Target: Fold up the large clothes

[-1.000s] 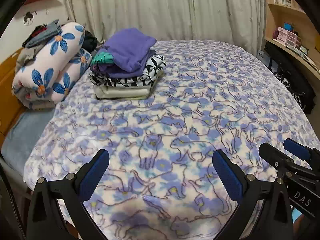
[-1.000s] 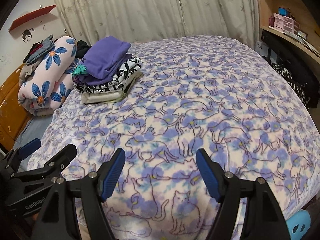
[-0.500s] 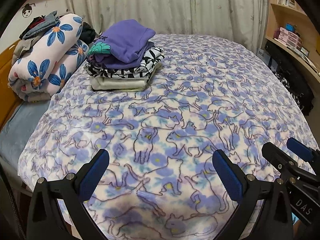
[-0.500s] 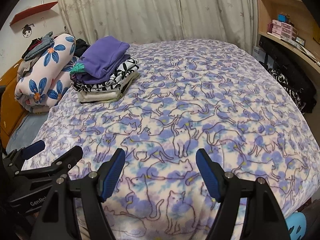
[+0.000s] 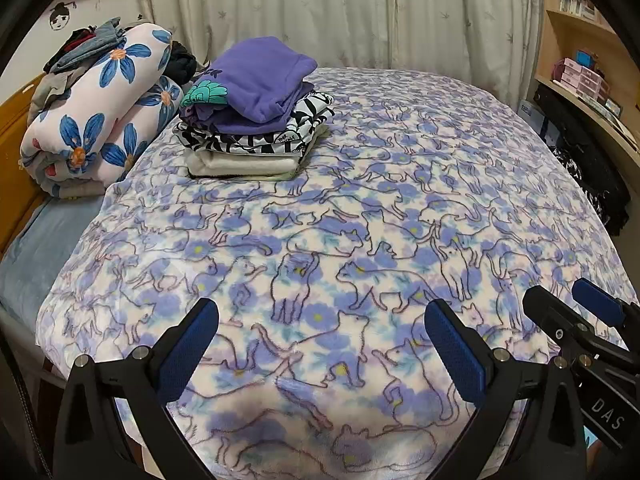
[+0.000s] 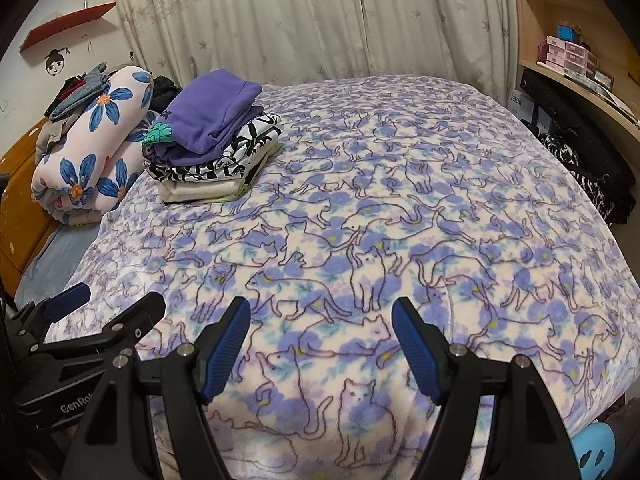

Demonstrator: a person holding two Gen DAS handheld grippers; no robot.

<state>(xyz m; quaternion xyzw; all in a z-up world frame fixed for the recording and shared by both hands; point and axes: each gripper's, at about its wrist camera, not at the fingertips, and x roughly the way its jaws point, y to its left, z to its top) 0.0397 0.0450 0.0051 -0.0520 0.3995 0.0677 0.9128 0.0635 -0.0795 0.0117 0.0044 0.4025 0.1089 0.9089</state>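
A stack of folded clothes (image 5: 256, 120), purple on top, then black-and-white and cream, sits at the far left of the bed; it also shows in the right wrist view (image 6: 212, 140). The bed is covered by a purple cat-print blanket (image 5: 360, 240). My left gripper (image 5: 320, 344) is open and empty above the bed's near edge. My right gripper (image 6: 320, 344) is open and empty beside it, and shows at the right of the left wrist view (image 5: 576, 316). The left gripper shows at the lower left of the right wrist view (image 6: 104, 308).
A rolled flower-print quilt (image 5: 100, 112) with loose clothes on top lies left of the stack by the wooden headboard (image 5: 12, 144). Curtains (image 5: 340, 12) hang behind the bed. Shelves (image 5: 580, 76) and dark items (image 5: 584, 160) stand along the right.
Both grippers have drawn back and risen a little over the bed's near edge, so more of the blanket shows. Both stay open and empty.
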